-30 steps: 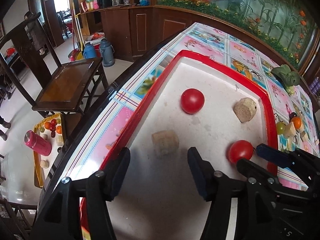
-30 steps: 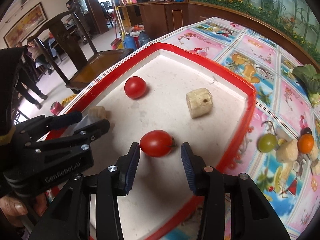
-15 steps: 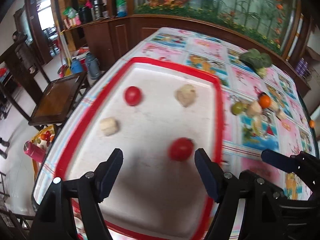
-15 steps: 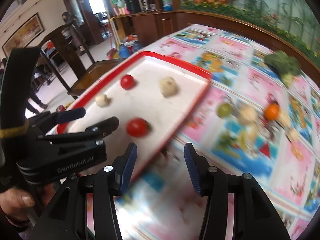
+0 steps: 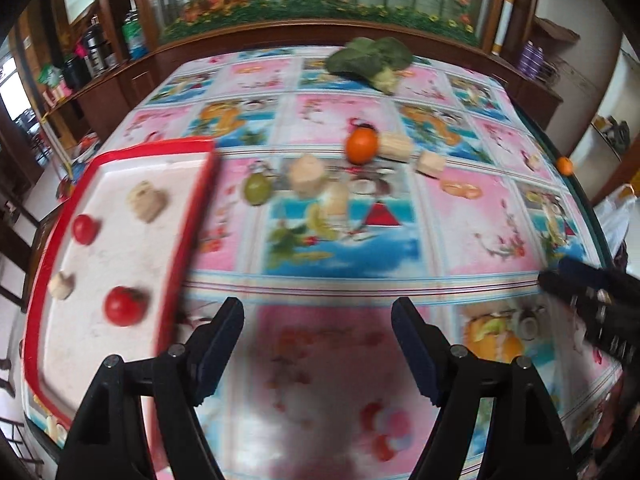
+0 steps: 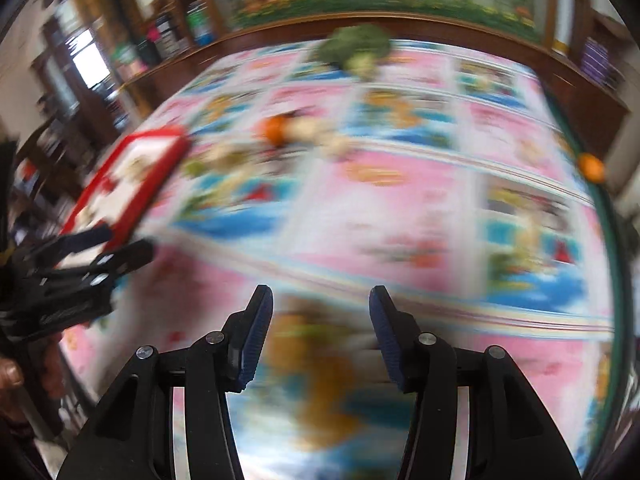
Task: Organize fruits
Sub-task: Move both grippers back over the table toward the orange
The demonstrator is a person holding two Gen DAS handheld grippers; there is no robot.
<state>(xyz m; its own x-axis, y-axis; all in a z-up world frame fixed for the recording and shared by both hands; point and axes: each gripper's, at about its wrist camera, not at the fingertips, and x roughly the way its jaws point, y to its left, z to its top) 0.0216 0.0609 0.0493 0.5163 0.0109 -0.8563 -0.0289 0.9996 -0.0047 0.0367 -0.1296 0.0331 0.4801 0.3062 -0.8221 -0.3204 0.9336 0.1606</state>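
Note:
The red-rimmed white tray point(image 5: 188, 216) lies at the left and holds two tomatoes point(image 5: 122, 306) point(image 5: 84, 229) and two beige chunks point(image 5: 146, 200). Further back on the patterned cloth lie a green fruit point(image 5: 258, 188), an orange fruit point(image 5: 362, 145) and several beige chunks point(image 5: 306, 174). My left gripper point(image 5: 318, 340) hovers over bare cloth just right of the tray, its jaws opening with nothing between them. My right gripper point(image 6: 320, 332) is open and empty over the cloth further right. Its view is heavily blurred and shows the tray point(image 6: 132, 200) small at the left.
A green leafy vegetable point(image 5: 368, 58) lies at the table's far side. A small orange point(image 5: 565, 165) sits near the right edge. Dark wooden cabinets and a fish tank stand behind the table. A person's hand holds the left gripper point(image 6: 80, 256).
Both grippers have swung right, off the tray and over the cloth. The tomato that sat between the right fingers stays on the tray. Both pairs of jaws stand wider.

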